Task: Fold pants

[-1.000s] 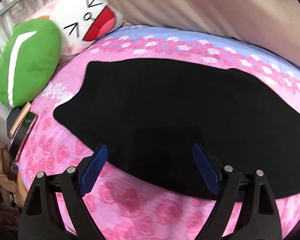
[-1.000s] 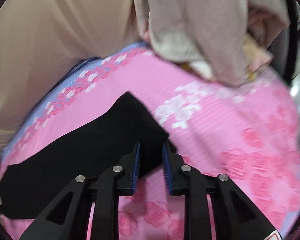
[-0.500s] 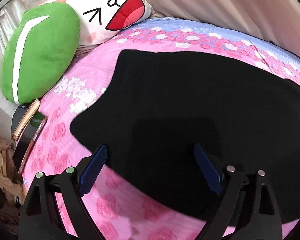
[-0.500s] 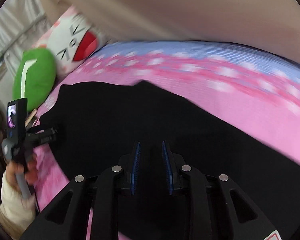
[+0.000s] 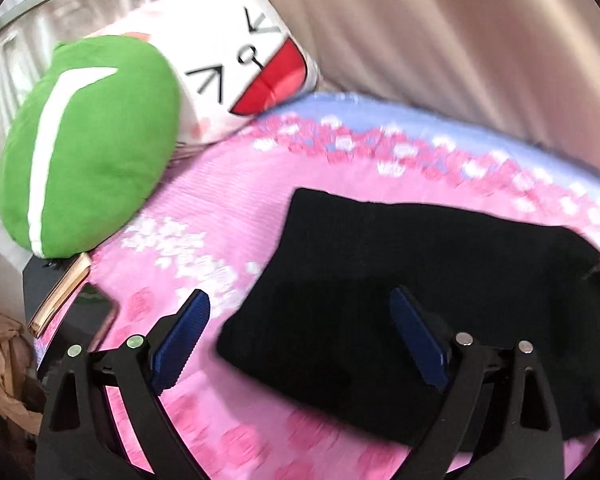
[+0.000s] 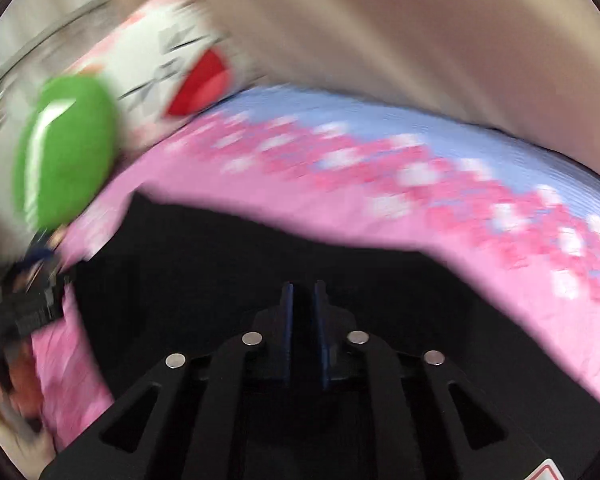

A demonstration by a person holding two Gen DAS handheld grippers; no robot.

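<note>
Spread across the whole scene: a pink floral bedsheet (image 5: 228,208), blue along its far border, with a green cushion (image 5: 88,152) and a white cartoon-face cushion (image 5: 240,52) at the head end. On the sheet, well clear of both cushions: the black pants (image 5: 380,280), lying flat and taking up the middle of the bed.

Judged as the step in hand: bringing one end of the pants over onto the other. To do it well, lay the carried end squarely on the end below, match the side edges before letting go, then smooth outward from the fold so no air or wrinkle stays trapped.

Left gripper (image 5: 298,300): released, jaws wide and just been opening, nothing pinched, one pad over bare sheet and the other over black cloth, the near corner of the pants between them in view. Best kept ready to pin or square that corner.

Right gripper (image 6: 303,292): pads drawn nearly together, just been closing, only black between them. Too blurred to tell whether cloth is pinched there or merely lies beneath.

Pants themselves: plain matte black, no seam or pocket readable, the left end blunt with rounded corners, seemingly more than one layer thick.
</note>
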